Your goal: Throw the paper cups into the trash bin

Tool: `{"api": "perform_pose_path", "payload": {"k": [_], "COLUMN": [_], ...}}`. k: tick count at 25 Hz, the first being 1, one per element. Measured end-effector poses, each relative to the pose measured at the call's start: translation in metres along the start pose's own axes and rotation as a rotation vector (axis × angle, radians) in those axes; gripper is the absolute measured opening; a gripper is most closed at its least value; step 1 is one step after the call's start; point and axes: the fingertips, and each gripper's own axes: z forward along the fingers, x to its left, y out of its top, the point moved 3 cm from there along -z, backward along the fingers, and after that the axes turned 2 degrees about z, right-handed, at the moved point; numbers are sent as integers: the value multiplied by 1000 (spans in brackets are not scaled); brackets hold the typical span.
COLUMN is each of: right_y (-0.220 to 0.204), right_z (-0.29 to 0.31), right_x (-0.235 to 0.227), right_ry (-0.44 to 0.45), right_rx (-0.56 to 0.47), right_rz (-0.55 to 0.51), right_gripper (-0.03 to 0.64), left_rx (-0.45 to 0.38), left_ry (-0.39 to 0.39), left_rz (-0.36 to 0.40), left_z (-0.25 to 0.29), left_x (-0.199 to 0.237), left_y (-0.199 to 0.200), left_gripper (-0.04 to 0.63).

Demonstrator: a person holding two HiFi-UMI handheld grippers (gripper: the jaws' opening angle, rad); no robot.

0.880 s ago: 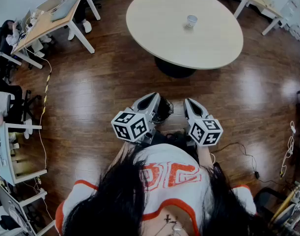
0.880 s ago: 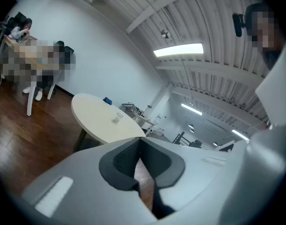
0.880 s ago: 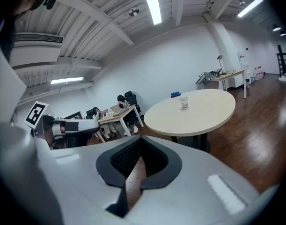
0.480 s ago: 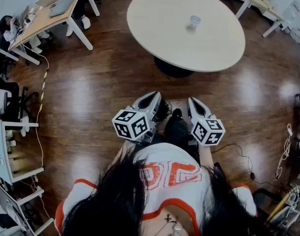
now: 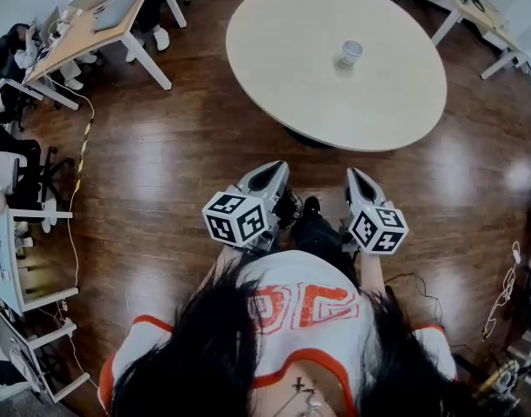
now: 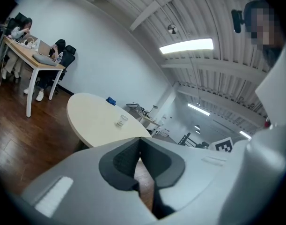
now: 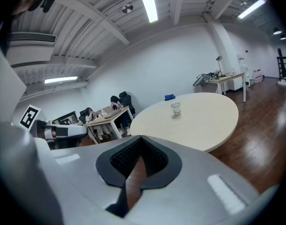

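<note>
Paper cup (image 5: 350, 53) stands upright near the middle of the round table (image 5: 282, 68), while left gripper (image 5: 271, 170) and right gripper (image 5: 356, 175) sit side by side short of the table's near edge, well apart from the cup, each with jaws pressed together and holding nothing.

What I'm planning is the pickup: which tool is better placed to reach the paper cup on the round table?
Right, probably. In the head view the paper cup stands almost straight ahead of the right tool; the left tool sits further left. Both are shut and empty.
</note>
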Motion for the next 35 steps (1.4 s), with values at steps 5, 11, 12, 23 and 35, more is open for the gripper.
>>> {"api": "perform_pose_path", "payload": {"k": [5,11,12,23,35], "right_y": [34,74,81,134,147], "right_z": [39,87,96,231,327], "right_x": [-39,-86,-93,-151,-172], "right_ry": [46,72,73,141,108], "right_rx": [33,61,66,173,278], "right_rz": [-57,-170,-195,-564,-697], "right_gripper": [3,3,3,51,109], "left_rx": [-34,-62,-61,-103,-13], "left_ry": [25,42,54,226,202], "left_rz": [0,6,4,-36,5], "left_z": [47,87,93,116,165], "left_x": [-2,-7,-6,18,35], "left_y": [17,29,30,40,31], "left_gripper": [0,0,0,0,0]}}
